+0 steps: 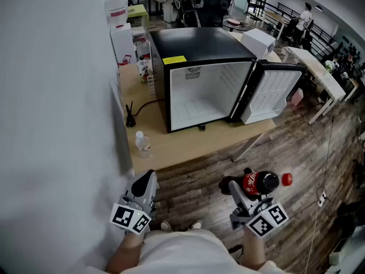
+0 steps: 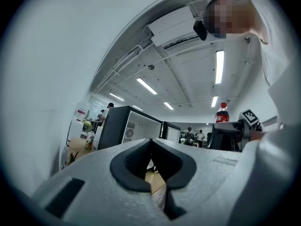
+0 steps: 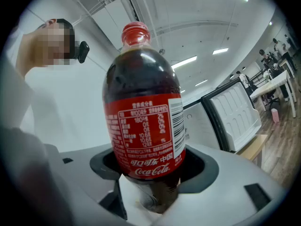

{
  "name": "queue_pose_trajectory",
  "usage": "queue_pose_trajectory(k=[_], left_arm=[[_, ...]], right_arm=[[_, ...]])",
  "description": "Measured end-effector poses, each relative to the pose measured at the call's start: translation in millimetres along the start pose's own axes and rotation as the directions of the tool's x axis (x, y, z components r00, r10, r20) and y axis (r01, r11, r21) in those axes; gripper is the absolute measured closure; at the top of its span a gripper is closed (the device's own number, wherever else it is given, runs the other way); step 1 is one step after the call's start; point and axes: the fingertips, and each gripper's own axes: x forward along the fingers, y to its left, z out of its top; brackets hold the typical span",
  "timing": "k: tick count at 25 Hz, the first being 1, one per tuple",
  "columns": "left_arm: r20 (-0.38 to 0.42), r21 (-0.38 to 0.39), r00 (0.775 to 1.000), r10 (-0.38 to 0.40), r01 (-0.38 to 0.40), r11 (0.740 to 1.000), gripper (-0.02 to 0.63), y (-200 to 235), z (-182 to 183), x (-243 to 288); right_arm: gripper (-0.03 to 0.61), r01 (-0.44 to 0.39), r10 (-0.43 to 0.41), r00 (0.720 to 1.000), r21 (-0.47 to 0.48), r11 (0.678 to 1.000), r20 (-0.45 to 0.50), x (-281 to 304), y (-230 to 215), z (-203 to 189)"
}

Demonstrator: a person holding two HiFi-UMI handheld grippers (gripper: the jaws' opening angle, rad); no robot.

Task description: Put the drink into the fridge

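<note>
**A:** What does the head view give you?

**B:** A black fridge (image 1: 199,50) stands on the wooden surface (image 1: 188,144), and its door (image 1: 274,93) is swung wide to the right, so the white inside faces the person. A small water bottle (image 1: 142,144) stands near the surface's front left corner, close to the wall. The right hand-held gripper (image 1: 246,188) is low over the plank floor (image 1: 285,147), well apart from the fridge, and it is clenched on the cola bottle (image 1: 261,182). The bottle's red cap points right.

**A:** And the other one?

**B:** The left hand-held gripper (image 1: 146,180) sits just off the surface's near edge.

**A:** What about the left gripper view?

**B:** Its jaws are pressed together, with only a thin slit low down and nothing between them. Beyond them the fridge shows with its door open. Further right, the cola bottle rises above the other gripper's marker cube.

**A:** And the right gripper view?

**B:** The bottle fills it. The dark pads close round its lower body, just under the red label, and the cap is at the top of the frame. The open fridge door shows behind it on the right.
</note>
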Motion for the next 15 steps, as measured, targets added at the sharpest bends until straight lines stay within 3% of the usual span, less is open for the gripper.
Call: queue_pose_trajectory(k=[15], left_arm=[[-0.024,0.008,1.000,0.000,0.000,1.000,0.601,-18,-13,3]], right_arm=[[0.267,0.004,-0.004,1.000,-0.014,1.000,-0.024,-11,-17,-3]])
